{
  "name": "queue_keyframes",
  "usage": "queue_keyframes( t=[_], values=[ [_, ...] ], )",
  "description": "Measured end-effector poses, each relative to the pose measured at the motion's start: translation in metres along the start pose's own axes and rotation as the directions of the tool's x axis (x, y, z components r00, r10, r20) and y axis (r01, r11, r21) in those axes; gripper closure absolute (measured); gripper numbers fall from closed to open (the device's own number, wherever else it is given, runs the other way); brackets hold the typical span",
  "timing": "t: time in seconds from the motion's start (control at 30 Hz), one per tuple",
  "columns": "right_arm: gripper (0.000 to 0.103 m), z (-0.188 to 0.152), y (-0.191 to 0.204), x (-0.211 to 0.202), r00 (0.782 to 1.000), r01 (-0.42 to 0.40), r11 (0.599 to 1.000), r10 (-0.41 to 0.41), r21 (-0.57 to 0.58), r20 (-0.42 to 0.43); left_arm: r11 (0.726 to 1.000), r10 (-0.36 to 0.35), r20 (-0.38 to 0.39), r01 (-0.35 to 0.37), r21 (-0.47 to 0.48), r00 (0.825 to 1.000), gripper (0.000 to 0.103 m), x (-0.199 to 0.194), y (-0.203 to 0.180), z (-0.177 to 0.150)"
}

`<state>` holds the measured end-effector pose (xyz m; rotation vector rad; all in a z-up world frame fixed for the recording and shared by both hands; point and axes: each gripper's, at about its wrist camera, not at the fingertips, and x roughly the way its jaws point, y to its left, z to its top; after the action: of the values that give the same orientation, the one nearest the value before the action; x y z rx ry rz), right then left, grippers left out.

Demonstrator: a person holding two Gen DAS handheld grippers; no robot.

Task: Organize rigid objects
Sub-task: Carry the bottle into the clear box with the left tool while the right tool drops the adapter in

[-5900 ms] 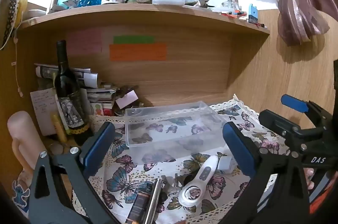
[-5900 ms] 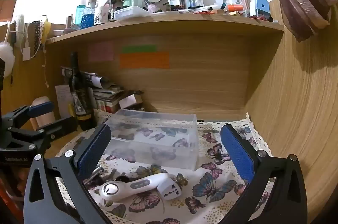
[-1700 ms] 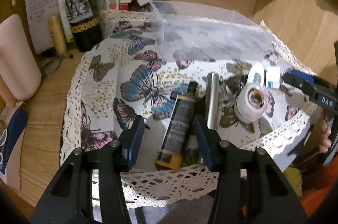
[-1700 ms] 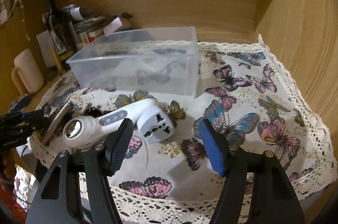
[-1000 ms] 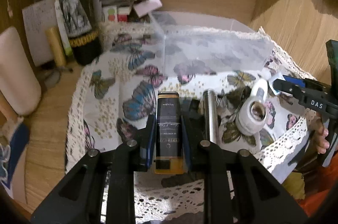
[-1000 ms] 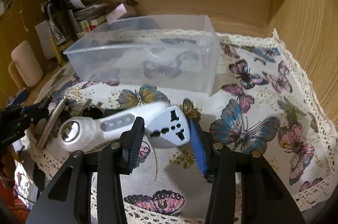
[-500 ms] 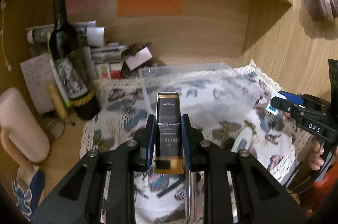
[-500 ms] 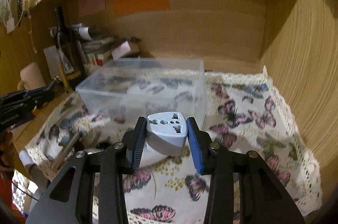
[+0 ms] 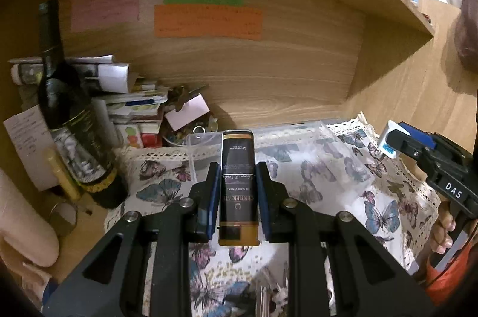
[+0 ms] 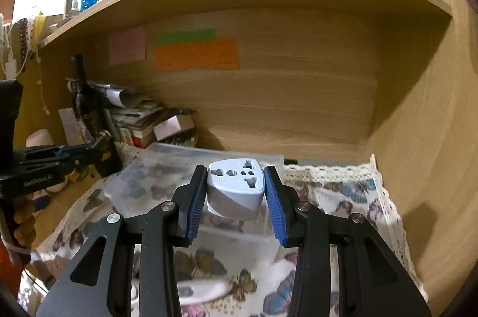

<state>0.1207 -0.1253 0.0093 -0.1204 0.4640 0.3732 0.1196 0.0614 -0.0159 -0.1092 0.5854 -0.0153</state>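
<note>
Dark green wine bottle [image 9: 71,137] stood upright far left. L gripper [image 9: 238,191] clamped black-and-gold rectangular bottle [image 9: 238,188], held above clear plastic storage box [image 9: 313,164]. R gripper [image 10: 236,194] pinched light-grey plastic travel adapter [image 10: 236,188] over same box, above butterfly-print cloth [image 10: 343,197].

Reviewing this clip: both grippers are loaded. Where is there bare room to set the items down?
The clear bin looks bare inside. Cloth between bin and right wall is open too. Crowded: back-left corner around the wine bottle and paper pile.

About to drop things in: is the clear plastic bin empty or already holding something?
Empty as far as visible: through the clear bin only the butterfly cloth shows; the black tube hides part.
</note>
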Motion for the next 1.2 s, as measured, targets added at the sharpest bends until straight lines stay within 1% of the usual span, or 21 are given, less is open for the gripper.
queue_keyframes(
  t=[0.13, 0.27, 0.43, 0.57, 0.7, 0.8, 1.0, 1.07, 1.13, 1.2],
  values=[
    [0.068, 0.005, -0.001, 0.021, 1.0, -0.003, 1.0, 0.003, -0.003, -0.021, 1.0, 0.013, -0.033, -0.013, 0.02, 0.999, 0.08, 0.023, -0.002, 0.008],
    [0.068, 0.005, -0.004, 0.047, 0.998, -0.006, 1.0, 0.006, -0.001, -0.07, 0.999, 0.019, -0.081, -0.016, 0.037, 0.997, 0.08, 0.047, -0.004, 0.009],
    [0.068, -0.003, -0.007, 0.079, 0.988, -0.01, 1.0, 0.009, -0.003, -0.153, 0.999, 0.009, -0.152, -0.002, 0.047, 0.988, 0.08, 0.076, -0.006, 0.006],
    [0.068, -0.011, -0.009, 0.1, 0.975, -0.017, 1.0, 0.018, 0.007, -0.22, 0.999, 0.008, -0.202, 0.003, 0.054, 0.979, 0.08, 0.095, -0.008, 0.002],
    [0.068, -0.02, -0.007, 0.117, 0.961, -0.013, 1.0, 0.011, -0.004, -0.276, 0.998, 0.008, -0.237, 0.007, 0.061, 0.972, 0.08, 0.109, -0.011, -0.003],
    [0.068, -0.024, -0.003, 0.125, 0.953, -0.01, 1.0, 0.004, -0.018, -0.302, 0.998, 0.002, -0.258, 0.015, 0.067, 0.966, 0.08, 0.116, -0.013, -0.007],
    [0.067, -0.025, 0.001, 0.131, 0.946, -0.007, 0.999, -0.006, -0.039, -0.323, 0.997, 0.012, -0.265, 0.01, 0.08, 0.964, 0.08, 0.118, -0.014, -0.008],
    [0.067, -0.025, 0.001, 0.131, 0.948, -0.008, 0.999, -0.005, -0.039, -0.32, 0.997, 0.016, -0.263, 0.006, 0.081, 0.965, 0.08, 0.115, -0.015, -0.008],
    [0.067, -0.023, 0.002, 0.128, 0.948, -0.004, 0.999, -0.01, -0.043, -0.317, 0.997, 0.011, -0.263, 0.009, 0.076, 0.965, 0.076, 0.112, -0.015, -0.007],
    [0.059, -0.021, 0.002, 0.123, 0.952, -0.008, 0.999, -0.004, -0.039, -0.307, 0.997, 0.011, -0.252, 0.007, 0.072, 0.968, 0.065, 0.107, -0.015, -0.006]
  ],
)
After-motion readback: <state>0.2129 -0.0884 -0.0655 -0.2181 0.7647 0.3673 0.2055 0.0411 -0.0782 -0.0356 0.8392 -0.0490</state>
